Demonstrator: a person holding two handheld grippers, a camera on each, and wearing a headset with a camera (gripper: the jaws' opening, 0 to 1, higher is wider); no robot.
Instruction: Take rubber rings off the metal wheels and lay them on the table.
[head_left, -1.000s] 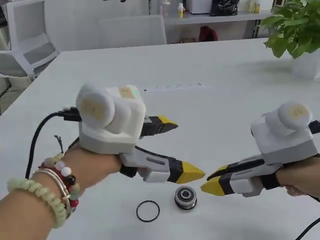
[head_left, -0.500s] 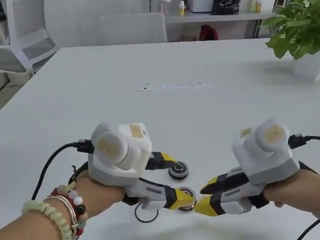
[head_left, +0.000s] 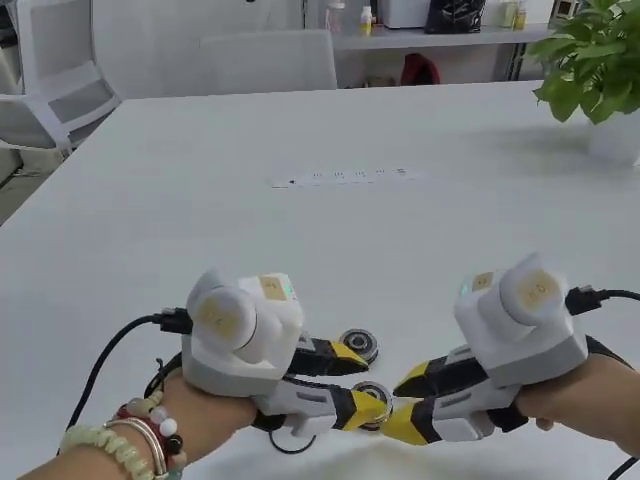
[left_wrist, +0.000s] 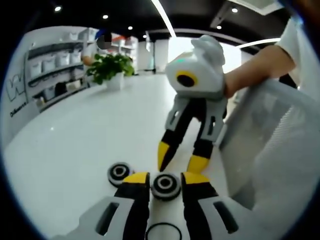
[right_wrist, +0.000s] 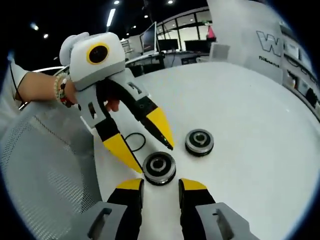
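So the near wheel (head_left: 372, 393), rubber seemingly on, is being straddled by the left gripper (head_left: 365, 380) from 9 o'clock, probably to steady it. Pinched or not can't be told. The right gripper (head_left: 403, 404) is being held part-open at 3 o'clock, likely for peeling. One ring (left_wrist: 164, 224) is lying loose at 7 o'clock.

My white left tool (left_wrist: 166, 179) and right tool (right_wrist: 161, 184), black jaws tipped yellow, over the white surface (head_left: 300, 130); beside a silver-and-black wheel (right_wrist: 159, 168), a black ring (right_wrist: 134, 142).
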